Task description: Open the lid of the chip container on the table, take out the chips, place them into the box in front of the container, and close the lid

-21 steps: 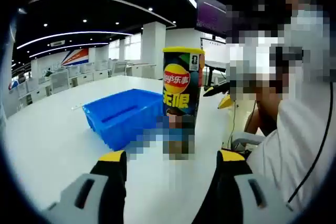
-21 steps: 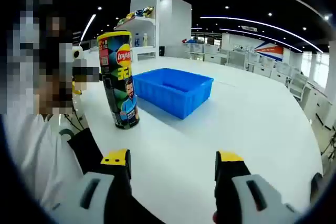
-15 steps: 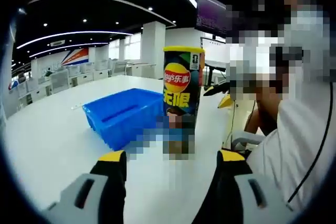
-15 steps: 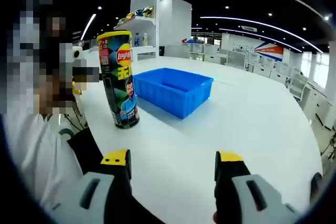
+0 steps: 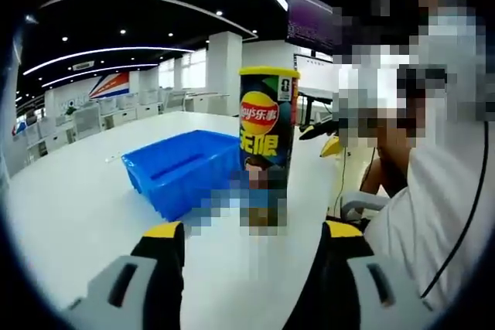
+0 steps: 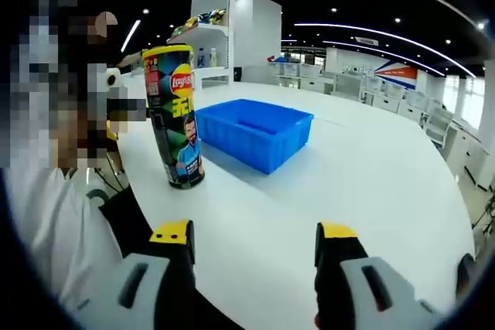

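Two grippers, both with jaws spread wide and nothing between them — left gripper point(image 5: 251, 229) and right gripper point(image 6: 254, 231) hover low over the white counter point(image 6: 371, 168), short of the work. Over the last 0.7 s almost nothing has changed: the Lay's chip can point(image 5: 268, 144) drifts only slightly in the left gripper view, which reads as hand wobble, not a move of the can; the right gripper view is effectively identical. So the approach has not really started and the task is at step zero. Can stands upright on the counter, yellow lid point(image 5: 269, 72) on, ahead of the left gripper's jaws and slightly right of centre; in the right gripper view it sits well to the left. Blue plastic bin point(image 5: 182, 166) sits just beside the can, open top, no chips seen in it — whether the two touch I cannot tell. A person in a light top point(image 5: 445, 191) sits close by at the counter edge. Judgement: next needs one gripper to steady the can body, the other to take the lid — a tall, narrow can will tip easily if pushed off-axis.
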The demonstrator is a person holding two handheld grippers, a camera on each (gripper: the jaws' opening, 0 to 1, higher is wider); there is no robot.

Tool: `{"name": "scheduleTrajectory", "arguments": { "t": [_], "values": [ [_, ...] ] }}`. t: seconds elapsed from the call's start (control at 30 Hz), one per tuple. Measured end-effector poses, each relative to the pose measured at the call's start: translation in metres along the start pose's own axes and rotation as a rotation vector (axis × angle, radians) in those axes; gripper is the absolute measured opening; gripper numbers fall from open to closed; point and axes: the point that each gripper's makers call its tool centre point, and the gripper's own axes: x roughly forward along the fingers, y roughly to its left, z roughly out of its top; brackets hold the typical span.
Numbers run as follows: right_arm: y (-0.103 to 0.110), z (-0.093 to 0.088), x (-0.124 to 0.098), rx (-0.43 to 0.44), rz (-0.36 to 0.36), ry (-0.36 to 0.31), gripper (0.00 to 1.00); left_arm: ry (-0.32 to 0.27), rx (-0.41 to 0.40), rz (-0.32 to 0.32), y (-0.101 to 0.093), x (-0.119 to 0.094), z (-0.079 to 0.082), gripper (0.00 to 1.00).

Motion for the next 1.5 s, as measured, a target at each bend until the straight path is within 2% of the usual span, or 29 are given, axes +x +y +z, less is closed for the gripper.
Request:
{"name": "scheduleTrajectory", "arguments": {
  "t": [0.17,0.3,0.4,0.77,1.1,1.17,1.3,1.5],
  "values": [
    [0.001,0.0,0.0,0.0,0.002,0.004,0.62,-0.005,0.008,0.001,0.002,-0.001,0.0,0.74],
    [0.0,0.002,-0.001,-0.004,-0.004,-0.001,0.61,0.003,0.029,-0.022,-0.001,0.0,-0.002,0.81],
    [0.001,0.003,-0.001,-0.012,-0.003,-0.004,0.6,0.012,0.043,-0.02,0.001,0.002,-0.005,0.82],
    [0.003,0.004,-0.005,-0.02,-0.002,-0.006,0.6,-0.084,0.057,-0.082,-0.007,0.013,0.01,0.86],
    [0.005,0.003,-0.004,-0.029,0.005,0.004,0.59,-0.152,0.056,-0.15,-0.011,0.036,0.017,0.87],
    [0.005,0.004,-0.005,-0.03,0.005,-0.001,0.59,-0.152,0.062,-0.156,-0.011,0.044,0.017,0.87],
    [0.007,0.004,-0.002,-0.03,0.009,0.001,0.59,-0.11,0.051,-0.176,-0.012,0.059,0.011,0.87],
    [0.011,0.004,0.0,-0.031,0.021,0.001,0.59,-0.191,0.056,-0.232,-0.016,0.071,0.022,0.86]
  ]
}}
